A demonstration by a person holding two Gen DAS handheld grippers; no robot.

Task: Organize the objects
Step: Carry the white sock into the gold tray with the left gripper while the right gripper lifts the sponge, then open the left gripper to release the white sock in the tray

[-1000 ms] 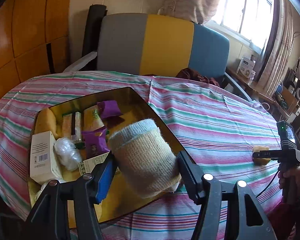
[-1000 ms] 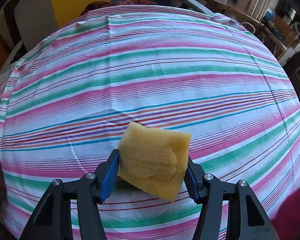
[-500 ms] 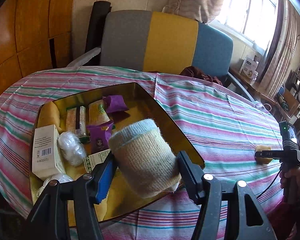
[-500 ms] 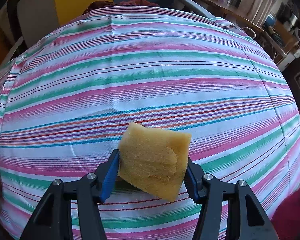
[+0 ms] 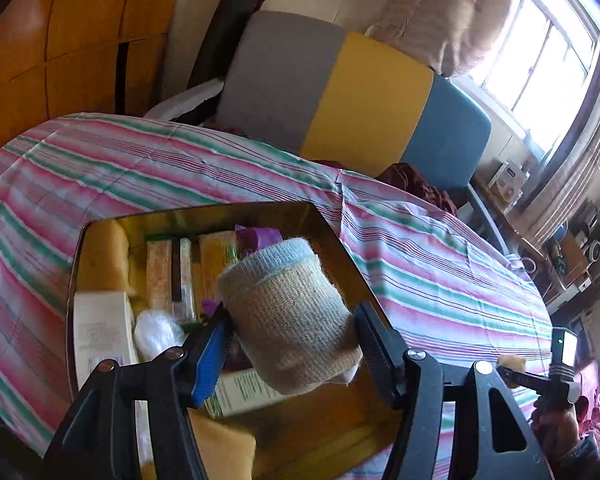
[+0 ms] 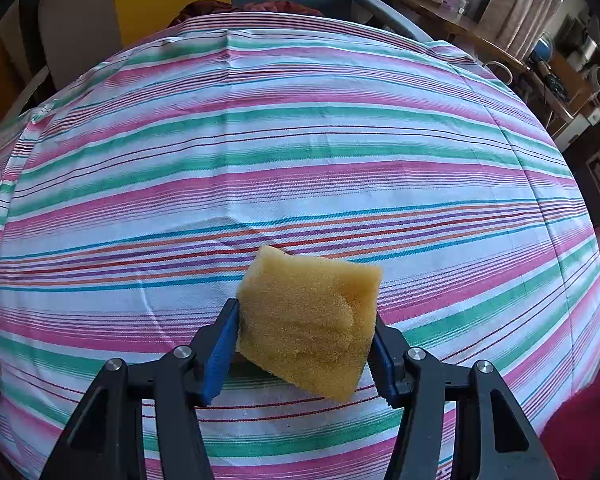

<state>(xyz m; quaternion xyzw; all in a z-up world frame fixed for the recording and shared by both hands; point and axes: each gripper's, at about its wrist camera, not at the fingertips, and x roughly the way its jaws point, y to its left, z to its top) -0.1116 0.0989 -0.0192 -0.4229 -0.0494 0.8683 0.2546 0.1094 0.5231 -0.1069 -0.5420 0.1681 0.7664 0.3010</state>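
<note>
My left gripper (image 5: 290,338) is shut on a rolled beige sock with a pale blue cuff (image 5: 288,316), held in the air over the gold metal tray (image 5: 340,240). In the tray lie a white box (image 5: 102,334), a clear plastic wad (image 5: 156,330), flat snack packets (image 5: 168,272), purple wrappers (image 5: 258,236) and yellow sponges (image 5: 102,256). My right gripper (image 6: 302,340) is shut on a yellow sponge (image 6: 310,320), tilted just above the striped tablecloth (image 6: 300,140). The left wrist view shows that right gripper (image 5: 518,372) far right, with the sponge (image 5: 512,362) in it.
The striped cloth (image 5: 440,264) covers the whole table. A grey, yellow and blue chair (image 5: 352,92) stands behind it, with a dark red cloth (image 5: 416,184) on the seat. A cluttered shelf (image 5: 564,248) and window lie to the right. A hand (image 5: 560,440) grips the right tool.
The left gripper with the sock has swung over the tray and rolled, so the tray now sits lower and nearer in its view. The right gripper and sponge have stayed put.
</note>
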